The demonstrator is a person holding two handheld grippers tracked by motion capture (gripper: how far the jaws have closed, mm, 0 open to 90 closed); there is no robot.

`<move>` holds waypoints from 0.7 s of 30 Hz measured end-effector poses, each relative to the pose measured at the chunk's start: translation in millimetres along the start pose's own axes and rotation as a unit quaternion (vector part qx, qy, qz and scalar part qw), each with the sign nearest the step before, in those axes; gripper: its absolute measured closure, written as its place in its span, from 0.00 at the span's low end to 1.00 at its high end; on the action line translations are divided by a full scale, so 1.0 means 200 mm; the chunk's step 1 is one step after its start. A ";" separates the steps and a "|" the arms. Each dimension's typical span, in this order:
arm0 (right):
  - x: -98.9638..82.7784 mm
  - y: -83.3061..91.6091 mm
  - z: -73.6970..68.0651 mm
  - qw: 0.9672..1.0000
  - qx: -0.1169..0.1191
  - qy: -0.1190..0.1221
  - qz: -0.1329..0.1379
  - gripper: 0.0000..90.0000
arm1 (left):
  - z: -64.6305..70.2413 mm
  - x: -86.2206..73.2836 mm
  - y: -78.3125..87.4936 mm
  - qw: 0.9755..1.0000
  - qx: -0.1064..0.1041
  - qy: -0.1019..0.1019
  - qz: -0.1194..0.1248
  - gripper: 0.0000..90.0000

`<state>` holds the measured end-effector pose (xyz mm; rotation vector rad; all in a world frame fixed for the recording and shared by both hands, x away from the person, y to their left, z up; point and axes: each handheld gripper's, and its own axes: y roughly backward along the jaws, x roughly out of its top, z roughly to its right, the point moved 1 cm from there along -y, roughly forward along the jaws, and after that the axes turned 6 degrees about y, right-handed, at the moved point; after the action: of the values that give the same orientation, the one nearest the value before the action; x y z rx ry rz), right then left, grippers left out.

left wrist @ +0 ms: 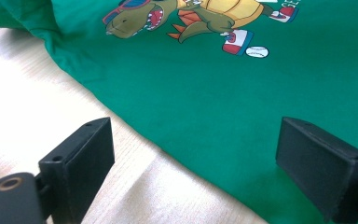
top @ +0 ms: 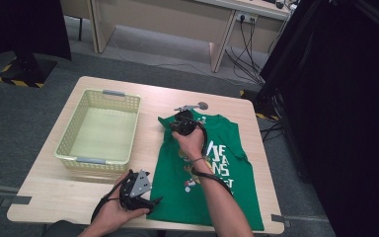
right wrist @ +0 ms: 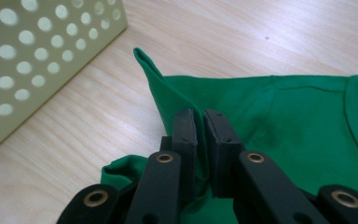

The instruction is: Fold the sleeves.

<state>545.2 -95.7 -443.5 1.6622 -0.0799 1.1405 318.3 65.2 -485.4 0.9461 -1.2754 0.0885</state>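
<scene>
A green T-shirt [top: 212,173] with a cartoon print lies spread on the right half of the light wooden table [top: 49,192], collar end far, hem at the near edge. The right gripper [top: 182,126] sits over the shirt's far left corner, at the sleeve; in the right gripper view its jaws stand almost together with a fold of the green cloth [right wrist: 200,135] pinched between the pads, and a peak of fabric stands up just beyond them. The left gripper [top: 148,202] rests low at the near left, just beside the shirt's left edge; in the left gripper view its jaws are spread wide, one over bare wood, the other over the cloth, nothing gripped between them.

A pale yellow-green perforated basket [top: 69,143] stands on the left half of the table, near the pinched sleeve but apart from it, with a strip of bare wood between. Beyond the collar, near the far edge, a small grey metal object [top: 193,105] lies on the wood; what it is cannot be told. Past the table are desks and hanging cables [top: 246,49] over grey carpet
</scene>
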 end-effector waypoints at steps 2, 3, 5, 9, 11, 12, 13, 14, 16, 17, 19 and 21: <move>-0.01 0.01 0.01 1.000 -0.003 -0.005 -0.001 0.92 | 0.00 0.00 0.00 1.000 0.000 0.000 0.000 0.12; -0.02 0.01 0.02 1.000 -0.004 -0.006 -0.002 0.91 | 0.00 0.00 0.00 1.000 0.000 0.000 0.000 0.12; -0.04 0.01 0.02 1.000 -0.007 -0.011 -0.005 0.91 | 0.00 0.00 0.00 1.000 0.000 -0.001 0.000 0.12; -0.07 0.01 0.04 1.000 -0.013 -0.018 -0.012 0.89 | 0.00 0.00 0.00 1.000 0.000 -0.001 0.000 0.12; -0.09 0.01 0.05 0.999 -0.015 -0.024 -0.018 0.88 | 0.00 0.00 0.00 1.000 0.000 -0.001 0.000 0.12; -0.10 0.01 0.06 0.999 -0.017 -0.024 -0.020 0.87 | 0.00 0.00 0.00 1.000 0.000 -0.001 0.000 0.12; -0.11 0.01 0.06 0.999 -0.020 -0.027 -0.024 0.85 | 0.00 0.00 0.00 1.000 0.000 -0.001 0.000 0.12; -0.12 0.01 0.06 0.999 -0.022 -0.030 -0.026 0.85 | 0.00 0.00 0.00 1.000 0.000 -0.001 0.000 0.12; -0.13 0.02 0.08 0.999 -0.026 -0.035 -0.031 0.84 | 0.00 0.00 0.00 1.000 0.000 -0.001 0.000 0.12; -0.14 0.02 0.08 0.998 -0.029 -0.037 -0.033 0.83 | 0.00 0.00 0.00 1.000 0.000 -0.001 0.000 0.12; -0.15 0.04 0.09 0.998 -0.038 -0.041 -0.037 0.82 | 0.00 0.00 0.00 1.000 0.000 -0.001 0.000 0.12; -0.16 0.06 0.10 0.997 -0.049 -0.044 -0.039 0.80 | 0.00 0.00 0.00 1.000 0.000 -0.002 -0.001 0.12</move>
<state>534.5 -131.4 -457.8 1.6147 -0.1234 0.9898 318.0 64.7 -485.6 0.9483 -1.2774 0.0863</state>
